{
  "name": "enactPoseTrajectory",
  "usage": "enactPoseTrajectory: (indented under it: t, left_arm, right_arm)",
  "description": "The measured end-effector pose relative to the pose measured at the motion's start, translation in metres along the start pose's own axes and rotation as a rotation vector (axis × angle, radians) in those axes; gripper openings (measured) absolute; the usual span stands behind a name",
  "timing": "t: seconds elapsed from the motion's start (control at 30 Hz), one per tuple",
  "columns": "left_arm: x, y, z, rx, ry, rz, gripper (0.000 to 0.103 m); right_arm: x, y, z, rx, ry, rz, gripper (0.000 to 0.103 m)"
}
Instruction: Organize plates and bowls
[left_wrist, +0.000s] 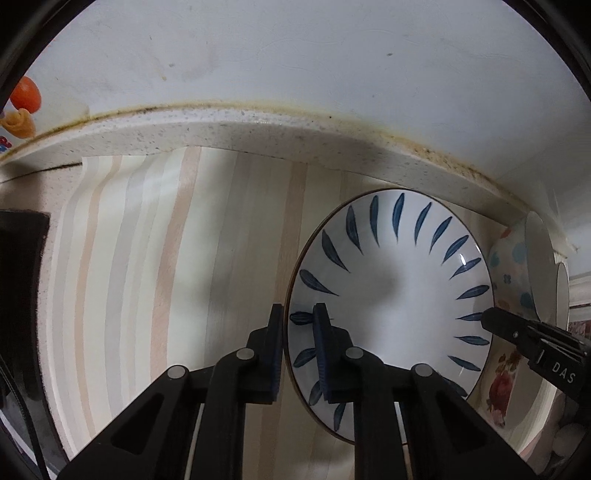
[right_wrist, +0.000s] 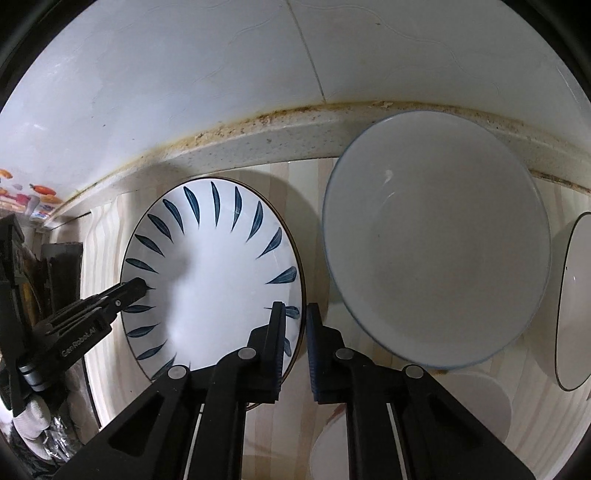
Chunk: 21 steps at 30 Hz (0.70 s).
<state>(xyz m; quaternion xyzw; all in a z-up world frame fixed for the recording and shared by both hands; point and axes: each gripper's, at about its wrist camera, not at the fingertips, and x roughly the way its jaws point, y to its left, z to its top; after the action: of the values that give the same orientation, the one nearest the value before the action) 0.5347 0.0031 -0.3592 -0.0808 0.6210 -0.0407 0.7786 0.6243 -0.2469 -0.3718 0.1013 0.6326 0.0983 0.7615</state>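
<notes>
Round white ceramic plate with blue leaf strokes (left_wrist: 388, 295) lying on the striped tabletop (left_wrist: 147, 258), its opposite rims between the jaws of the left gripper (left_wrist: 299, 314) and right gripper (right_wrist: 295, 310). Both jaws pinch the rim. Glazed ceramic is likely stiff, slippery and breakable, so opposed rim grips suit it best.

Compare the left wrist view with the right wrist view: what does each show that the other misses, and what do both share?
Only the left wrist view shows the rose-patterned plate and the outside of a bowl with blue dots.

Only the right wrist view shows the wide plain grey-white bowl, the black-rimmed white plate at the right edge, and small white dishes below.

Both show the white plate with blue leaf strokes on the striped mat, with the left gripper and right gripper straddling its opposite rims.
</notes>
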Motion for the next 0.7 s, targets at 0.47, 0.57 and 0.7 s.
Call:
enactPoseTrajectory:
  t: [0.47, 0.57, 0.7]
  left_arm:
    - [-0.071, -0.016, -0.041, 0.035, -0.091, -0.015, 0.013]
    - [-0.091, -0.017, -0.051, 0.050, -0.106, -0.017, 0.013]
    - [-0.113, -0.031, -0.062, 0.075, -0.130, -0.020, 0.013]
  right_arm:
    - [-0.058, 0.011, -0.038, -0.036, -0.087, 0.032, 0.012]
    - [-0.079, 0.013, -0.053, -0.045, -0.111, 0.039, 0.012]
    - [-0.109, 0.010, -0.081, -0.048, -0.139, 0.053, 0.012]
